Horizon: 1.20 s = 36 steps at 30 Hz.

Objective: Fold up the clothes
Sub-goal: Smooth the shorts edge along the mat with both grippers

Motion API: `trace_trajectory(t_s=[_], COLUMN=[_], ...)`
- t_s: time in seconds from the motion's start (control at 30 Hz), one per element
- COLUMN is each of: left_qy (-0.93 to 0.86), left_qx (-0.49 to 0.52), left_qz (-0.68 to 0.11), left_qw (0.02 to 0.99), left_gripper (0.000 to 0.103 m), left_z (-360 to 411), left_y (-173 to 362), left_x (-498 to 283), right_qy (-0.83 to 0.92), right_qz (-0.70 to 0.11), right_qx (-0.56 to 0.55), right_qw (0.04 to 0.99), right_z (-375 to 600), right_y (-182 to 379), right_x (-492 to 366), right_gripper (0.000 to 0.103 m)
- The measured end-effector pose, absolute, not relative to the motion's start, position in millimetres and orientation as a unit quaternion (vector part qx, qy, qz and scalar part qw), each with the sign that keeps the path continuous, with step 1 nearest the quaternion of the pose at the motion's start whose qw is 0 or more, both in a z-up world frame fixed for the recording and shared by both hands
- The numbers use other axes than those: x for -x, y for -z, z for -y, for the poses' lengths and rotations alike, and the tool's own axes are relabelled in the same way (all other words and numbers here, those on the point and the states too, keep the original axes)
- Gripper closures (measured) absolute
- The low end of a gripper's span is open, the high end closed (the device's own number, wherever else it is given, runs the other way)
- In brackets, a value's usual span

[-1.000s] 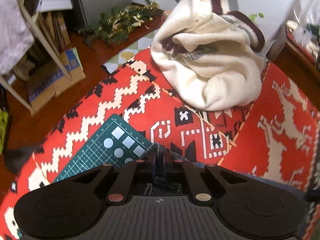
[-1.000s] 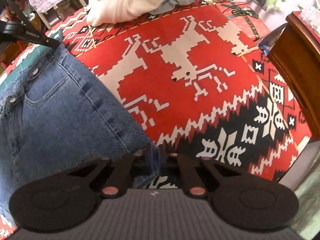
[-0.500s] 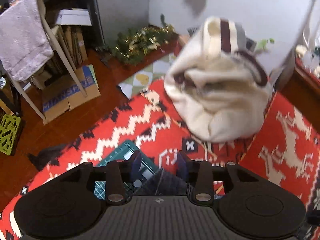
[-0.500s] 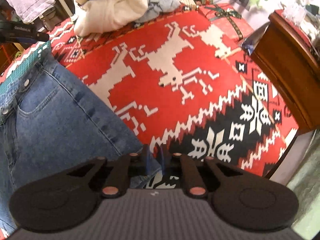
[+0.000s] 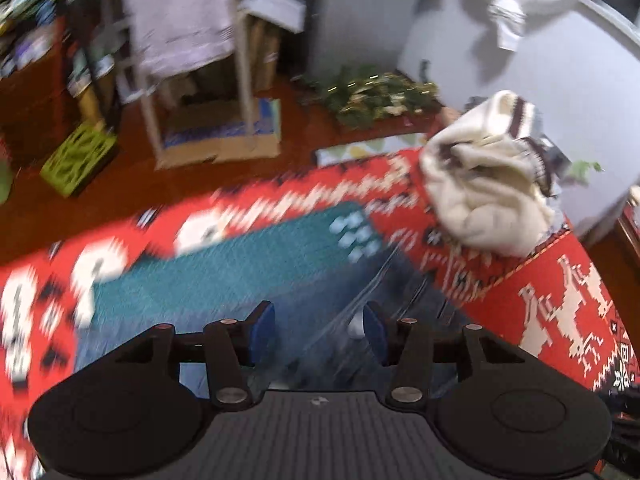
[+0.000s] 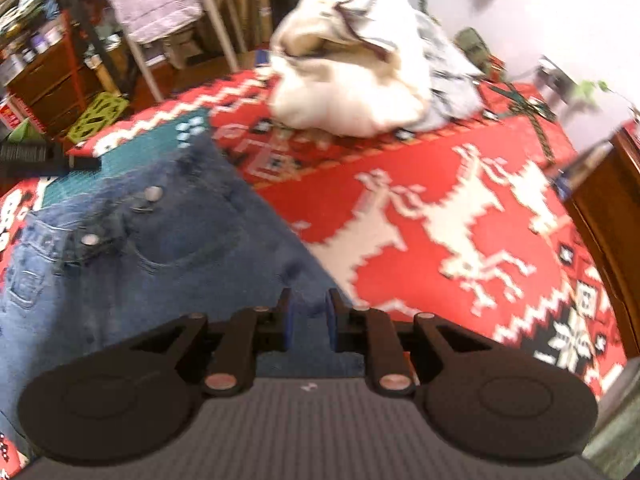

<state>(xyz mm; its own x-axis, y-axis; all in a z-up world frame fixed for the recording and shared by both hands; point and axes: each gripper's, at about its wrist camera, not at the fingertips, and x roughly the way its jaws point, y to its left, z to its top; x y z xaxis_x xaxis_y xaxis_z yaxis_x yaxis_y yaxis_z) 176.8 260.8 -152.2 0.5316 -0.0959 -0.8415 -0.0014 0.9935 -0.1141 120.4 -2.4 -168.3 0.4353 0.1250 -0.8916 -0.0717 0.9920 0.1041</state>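
Left wrist view first, and it's blurred. The left gripper (image 5: 318, 330) is held above the table, angled down, its blue-padded tongs spread wide apart with nothing between them. Below them lie the jeans (image 5: 360, 300), smeared denim on a teal cutting mat (image 5: 224, 272) that sits on the red patterned tablecloth (image 5: 560, 308). Farther off, toward the far right, a cream sweater (image 5: 484, 192) sits in a heap on the cloth, well apart from the denim. Beyond the table edge: a wooden chair (image 5: 240, 72) draped with a lilac towel (image 5: 180, 16).

Over to the right wrist view. The right gripper (image 6: 308, 322) is low over the near edge of the jeans (image 6: 160, 256), tongs parted a little with denim showing in the gap; whether the pads touch it, I cannot tell. The jeans lie flat, waistband and buttons at left, partly covering the mat (image 6: 132, 160). The sweater (image 6: 344, 80) is piled at the far side on the reindeer-patterned cloth (image 6: 460, 220).
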Motion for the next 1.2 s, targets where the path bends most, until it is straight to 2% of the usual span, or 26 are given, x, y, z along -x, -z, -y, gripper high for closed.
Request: trace_trajectory(t_s=[0.13,0.33,0.4,0.43,0.47,0.5,0.53,0.77,1.0,1.2], left_qy=[-0.028,-0.104,-0.113,-0.114,-0.115,-0.115,-0.115,-0.112,-0.089,-0.054], left_qx=[0.081,0.12,0.132,0.134,0.133,0.134,0.133,0.15,0.161,0.158], left_qz=[-0.501,-0.513,-0.517,-0.519,-0.521,-0.523,-0.525,-0.507,-0.495,-0.492], left_qw=[0.861,0.843,0.838,0.836,0.835,0.834,0.833,0.842,0.849,0.855], left_gripper=[0.05,0.05,0.054,0.056,0.063,0.071,0.074,0.092,0.095,0.095], left_z=[-282.6,-318.4,-327.9,-332.3,-336.5,-340.6,-344.5,-364.3,-372.6,-371.4], left_y=[160.4,171.5,176.9,180.0,182.9,185.5,188.2,192.4,199.5,204.8], left_x=[-145.4,-102.6,-94.4,-90.9,-88.4,-87.5,-87.4,-95.8,-130.8,-161.1], right_qy=[-0.091,-0.152,-0.177,-0.191,-0.203,-0.213,-0.221,-0.246,-0.24,-0.251], right_qz=[-0.527,-0.541,-0.54,-0.535,-0.531,-0.525,-0.52,-0.494,-0.504,-0.498], right_qx=[-0.018,-0.006,-0.004,0.001,0.009,0.017,0.023,0.042,0.061,0.067], right_qw=[0.845,0.827,0.823,0.823,0.823,0.824,0.825,0.833,0.827,0.827], right_z=[-34.4,-92.9,-111.9,-122.3,-133.0,-144.2,-154.0,-211.9,-240.1,-249.0], right_y=[168.7,174.0,174.7,174.5,174.5,174.6,175.9,191.5,221.7,224.3], right_x=[-128.8,-137.1,-138.6,-140.2,-142.8,-146.6,-152.6,-204.9,-239.6,-254.2], right_gripper=[0.074,0.073,0.074,0.075,0.076,0.086,0.094,0.102,0.103,0.103])
